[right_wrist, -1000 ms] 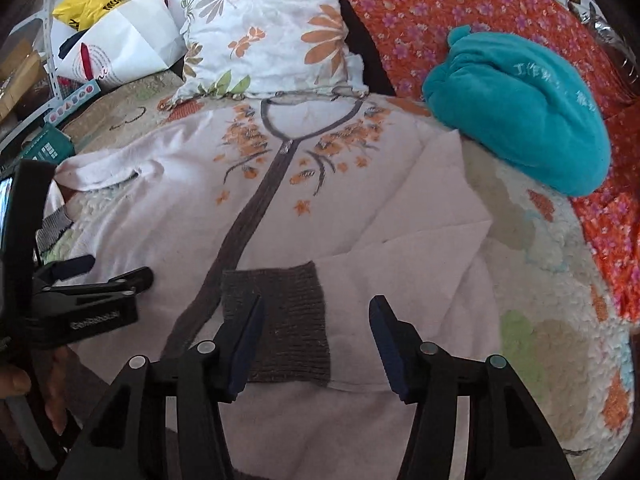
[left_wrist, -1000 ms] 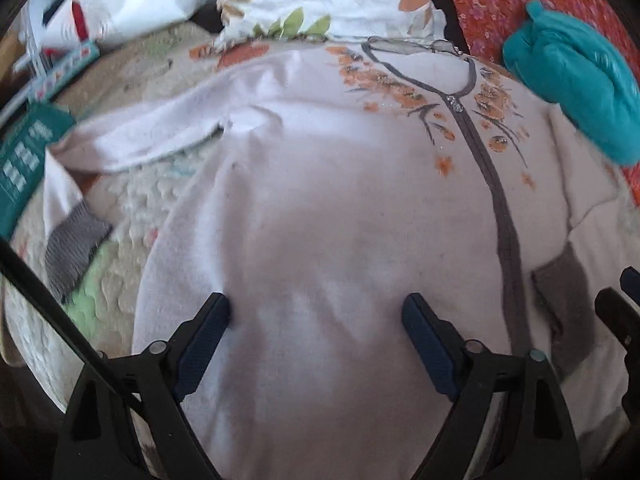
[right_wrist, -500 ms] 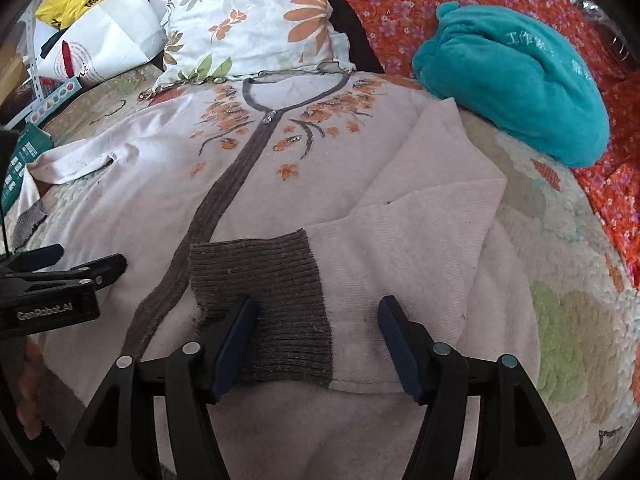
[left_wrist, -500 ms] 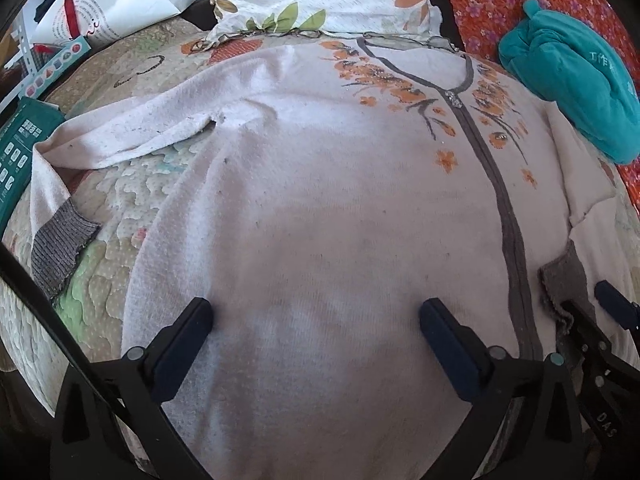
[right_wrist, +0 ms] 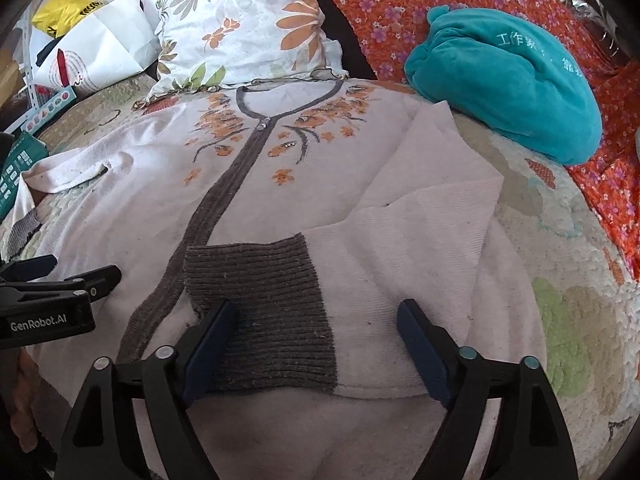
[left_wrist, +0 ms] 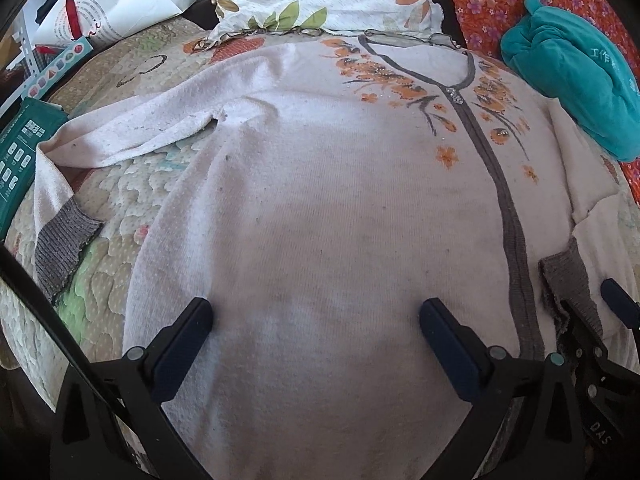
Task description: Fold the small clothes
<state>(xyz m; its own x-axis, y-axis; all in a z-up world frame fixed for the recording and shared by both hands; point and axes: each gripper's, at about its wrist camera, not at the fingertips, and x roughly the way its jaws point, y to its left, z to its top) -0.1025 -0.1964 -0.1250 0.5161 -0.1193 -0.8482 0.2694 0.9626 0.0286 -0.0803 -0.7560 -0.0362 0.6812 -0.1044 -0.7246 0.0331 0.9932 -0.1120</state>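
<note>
Where quilt (right_wrist: 568,312) spreads, floral pillow (right_wrist: 244,28) rests.

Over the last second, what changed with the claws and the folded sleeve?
Right claw came down over the folded sleeve's grey cuff; its jaws are opening, cuff lying flat between them, not pinched. Left claw widened slightly, holds nothing. Sweater, other sleeve and teal bundle unchanged.
</note>
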